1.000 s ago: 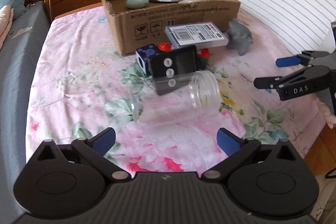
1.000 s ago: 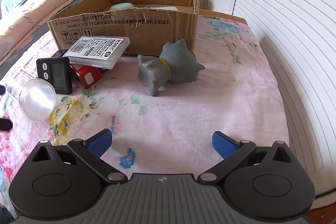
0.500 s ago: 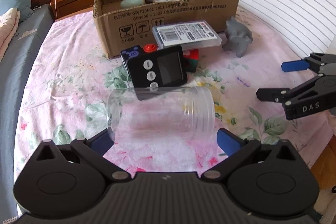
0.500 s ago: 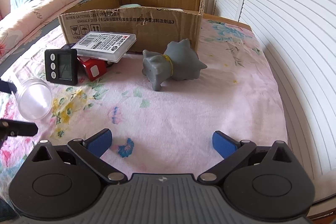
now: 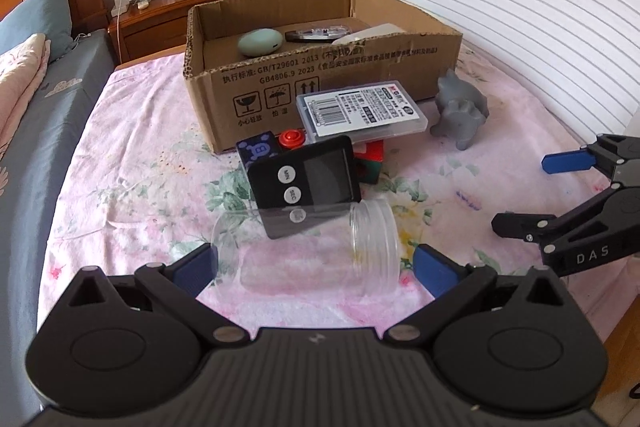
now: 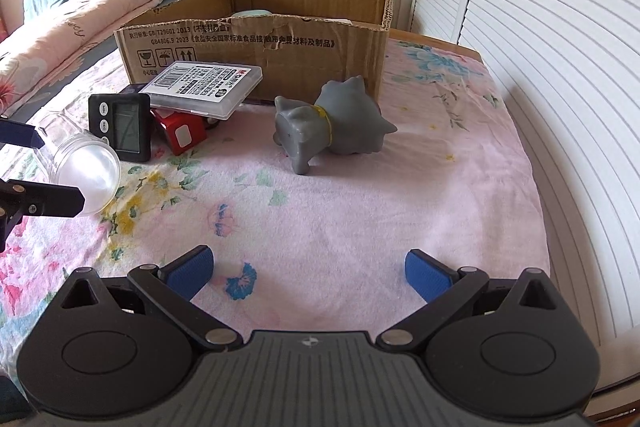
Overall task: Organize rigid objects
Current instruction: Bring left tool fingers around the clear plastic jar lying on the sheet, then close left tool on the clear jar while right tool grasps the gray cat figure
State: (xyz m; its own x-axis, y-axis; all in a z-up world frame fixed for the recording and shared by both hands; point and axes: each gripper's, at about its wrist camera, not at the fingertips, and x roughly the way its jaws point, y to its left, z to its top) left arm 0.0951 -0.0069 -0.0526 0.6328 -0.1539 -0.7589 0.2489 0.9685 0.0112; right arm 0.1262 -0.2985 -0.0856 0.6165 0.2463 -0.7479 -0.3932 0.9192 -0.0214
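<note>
The cardboard box [image 5: 320, 75] fills the upper centre of the left wrist view, and below it, at lower centre, the clear jar [image 5: 308, 251] lies on its side between the spread, released fingers of the left gripper [image 5: 316, 265]. Being smooth and round, it could roll or squirt out as they close, or knock the black timer [image 5: 306, 183] just behind. The right gripper [image 6: 310, 267] hangs open and empty over bare sheet.

Cardboard box [image 5: 320, 83] reads "GB4806.9 2023" (right gripper [image 5: 532, 193]: "DAS").
</note>
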